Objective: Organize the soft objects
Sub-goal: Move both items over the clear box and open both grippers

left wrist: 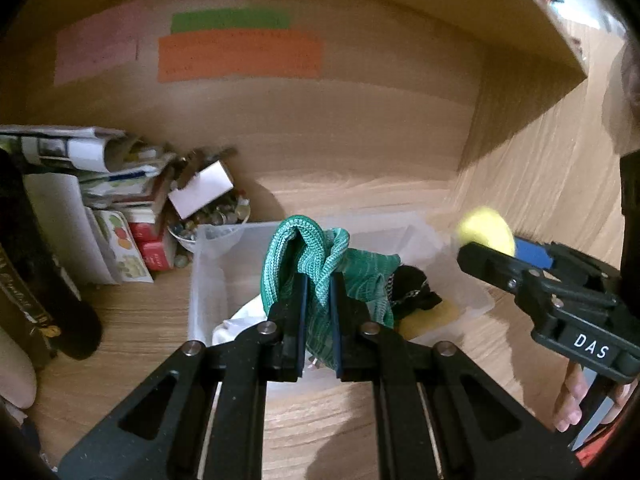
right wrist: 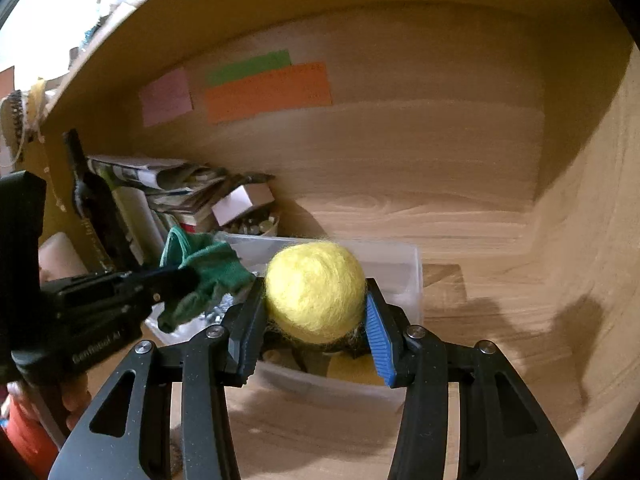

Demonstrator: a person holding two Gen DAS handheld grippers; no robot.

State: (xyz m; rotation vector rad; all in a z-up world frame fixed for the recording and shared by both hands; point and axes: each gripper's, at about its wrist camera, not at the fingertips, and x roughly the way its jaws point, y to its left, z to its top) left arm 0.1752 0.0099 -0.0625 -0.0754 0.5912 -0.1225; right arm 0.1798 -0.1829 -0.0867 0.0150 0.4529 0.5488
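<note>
My left gripper (left wrist: 319,292) is shut on a green knitted cloth (left wrist: 308,256) and holds it over a clear plastic bin (left wrist: 208,280). The bin holds a white cloth (left wrist: 240,324), a black item (left wrist: 412,292) and something yellow (left wrist: 432,316). My right gripper (right wrist: 314,304) is shut on a fuzzy yellow ball (right wrist: 316,288) and holds it above the same bin (right wrist: 400,276). The right gripper with the ball (left wrist: 486,230) shows at the right of the left wrist view. The left gripper with the green cloth (right wrist: 208,268) shows at the left of the right wrist view.
All this sits inside a wooden shelf compartment (left wrist: 360,128). At the left stand stacked papers and boxes (left wrist: 120,184), a bowl of small items (left wrist: 216,220) and a dark bottle (left wrist: 44,280). Coloured paper labels (left wrist: 240,56) are stuck on the back wall.
</note>
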